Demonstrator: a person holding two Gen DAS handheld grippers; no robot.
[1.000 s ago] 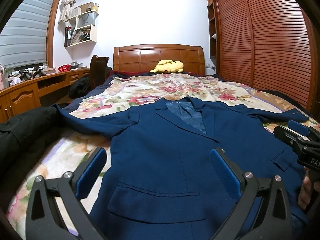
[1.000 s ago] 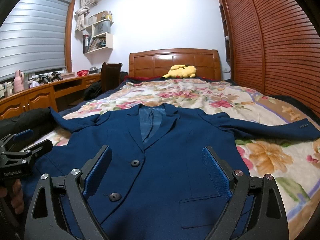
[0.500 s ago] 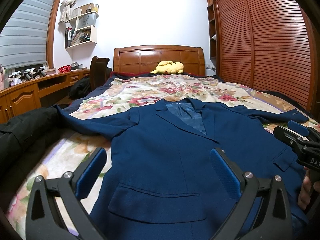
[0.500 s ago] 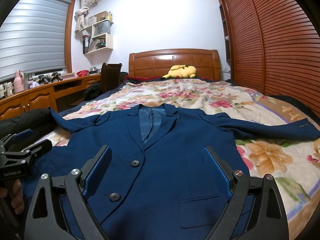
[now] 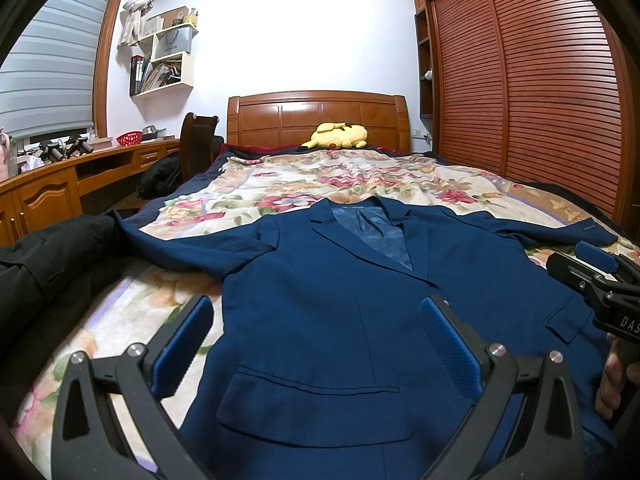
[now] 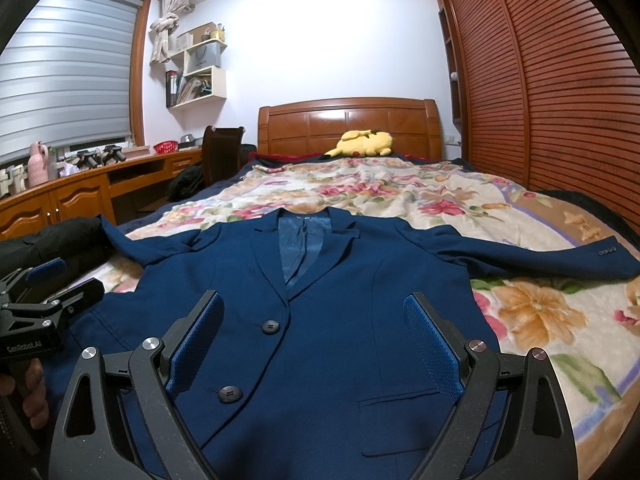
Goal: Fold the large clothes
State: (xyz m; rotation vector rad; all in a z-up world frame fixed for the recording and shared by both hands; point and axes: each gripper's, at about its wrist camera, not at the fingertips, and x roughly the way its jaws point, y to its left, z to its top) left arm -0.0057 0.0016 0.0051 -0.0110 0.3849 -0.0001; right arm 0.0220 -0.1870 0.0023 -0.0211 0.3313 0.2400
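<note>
A navy blue suit jacket [image 5: 340, 300] lies flat and face up on the bed, buttoned, both sleeves spread out to the sides; it also shows in the right wrist view [image 6: 332, 320]. My left gripper [image 5: 316, 340] is open and empty, held above the jacket's left lower front near the pocket. My right gripper [image 6: 312, 336] is open and empty above the jacket's lower front by the buttons. Each gripper shows at the edge of the other's view, the right one [image 5: 596, 280] and the left one [image 6: 40, 292].
The bed has a floral blanket [image 6: 400, 196] and a wooden headboard [image 5: 316, 120] with a yellow plush toy [image 5: 338, 136]. A black garment [image 5: 44, 256] lies at the left edge. A wooden desk [image 5: 48, 188] and chair [image 5: 196, 148] stand left; a wardrobe [image 5: 540, 100] stands right.
</note>
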